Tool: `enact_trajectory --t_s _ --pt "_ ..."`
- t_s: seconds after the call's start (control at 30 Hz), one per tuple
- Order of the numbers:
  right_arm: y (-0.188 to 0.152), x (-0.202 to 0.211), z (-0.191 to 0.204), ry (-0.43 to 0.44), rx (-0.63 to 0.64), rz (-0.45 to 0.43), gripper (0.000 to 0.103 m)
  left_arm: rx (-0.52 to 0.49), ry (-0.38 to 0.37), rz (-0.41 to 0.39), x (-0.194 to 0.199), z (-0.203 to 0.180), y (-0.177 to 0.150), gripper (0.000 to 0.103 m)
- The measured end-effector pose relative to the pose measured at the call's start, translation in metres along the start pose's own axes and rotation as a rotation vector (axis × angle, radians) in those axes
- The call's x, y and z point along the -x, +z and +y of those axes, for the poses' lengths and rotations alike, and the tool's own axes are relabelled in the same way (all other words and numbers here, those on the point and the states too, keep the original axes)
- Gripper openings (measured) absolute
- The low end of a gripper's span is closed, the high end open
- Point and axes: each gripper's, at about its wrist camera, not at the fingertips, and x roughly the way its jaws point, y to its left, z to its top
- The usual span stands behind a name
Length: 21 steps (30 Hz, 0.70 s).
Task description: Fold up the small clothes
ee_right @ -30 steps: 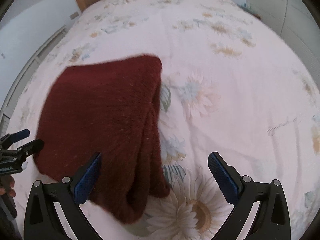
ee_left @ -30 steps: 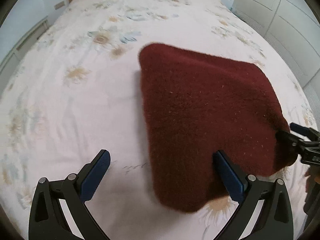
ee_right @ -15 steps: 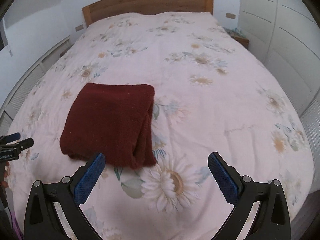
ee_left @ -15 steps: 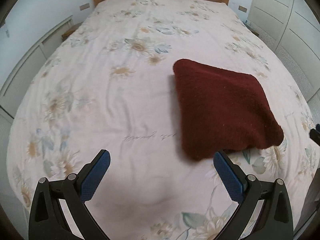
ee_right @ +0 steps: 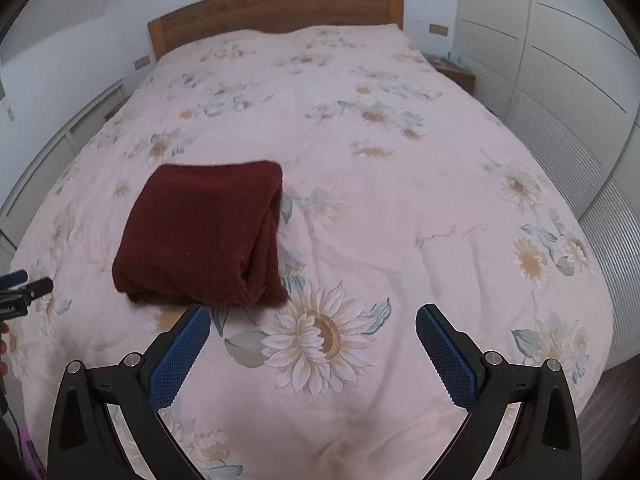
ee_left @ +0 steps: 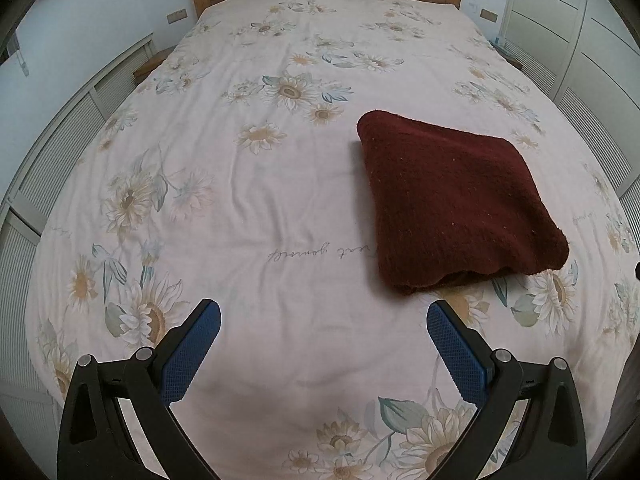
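A dark red fuzzy garment [ee_left: 452, 204] lies folded into a thick square on the floral bedspread [ee_left: 248, 208]. In the left wrist view it sits ahead and to the right of my left gripper [ee_left: 322, 316], which is open and holds nothing. In the right wrist view the garment [ee_right: 200, 232] lies ahead and to the left, its layered folded edges facing the camera. My right gripper [ee_right: 312, 320] is open and holds nothing, hovering above a large printed sunflower. The left gripper's tips [ee_right: 24, 282] show at the far left edge of that view.
The bed has a wooden headboard [ee_right: 276, 8] at the far end. White louvred wardrobe doors [ee_right: 560, 80] run along the right side and low white cabinets [ee_left: 60, 160] along the left. A bedside table [ee_right: 456, 72] stands by the wardrobe.
Both grippers have pulled back and up from the garment, so much more of the bed shows. A second ago the open fingers were close over the garment; it now lies alone, folded.
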Motion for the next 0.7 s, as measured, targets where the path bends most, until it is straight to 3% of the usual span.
enact_trajectory --t_s 0.7 --pt "0.002 0.010 -0.005 -0.019 0.019 -0.002 0.103 -0.002 0.022 0.004 0.001 0.009 -0.007 0.102"
